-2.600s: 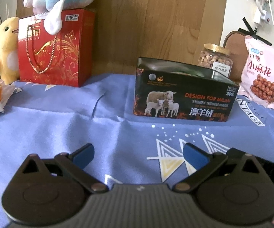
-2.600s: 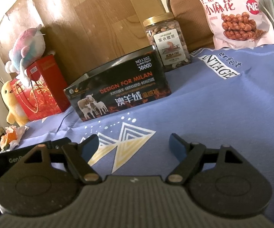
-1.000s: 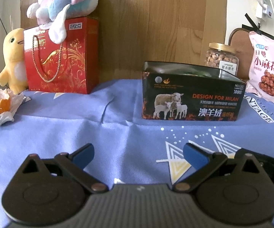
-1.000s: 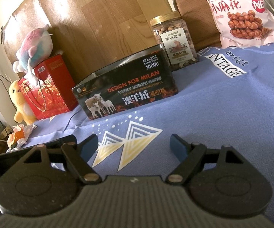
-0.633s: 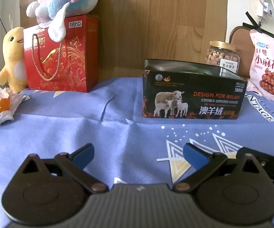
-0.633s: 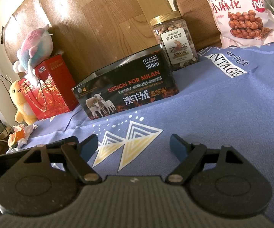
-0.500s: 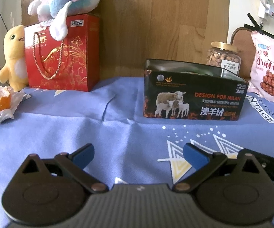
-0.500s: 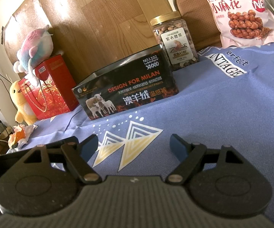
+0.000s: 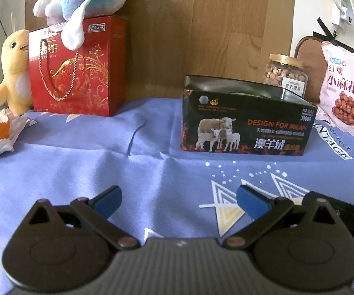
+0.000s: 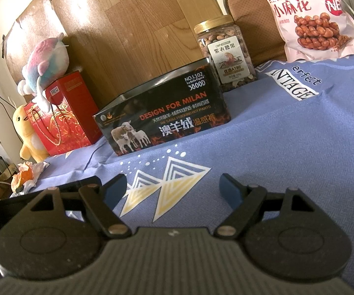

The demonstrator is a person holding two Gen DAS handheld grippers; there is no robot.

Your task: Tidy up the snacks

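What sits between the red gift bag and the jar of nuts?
The open black sheep-print box, standing on the blue cloth; the left wrist view shows it best.

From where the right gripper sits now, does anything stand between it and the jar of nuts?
Partly. The black box stands ahead and slightly left of the right gripper, its right end overlapping the jar of nuts behind it. Straight ahead and to the right lies only bare blue cloth.

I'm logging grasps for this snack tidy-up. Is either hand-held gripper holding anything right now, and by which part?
Nothing is held. The left hand-held gripper and the right hand-held gripper are both open over the blue cloth, short of the black box.
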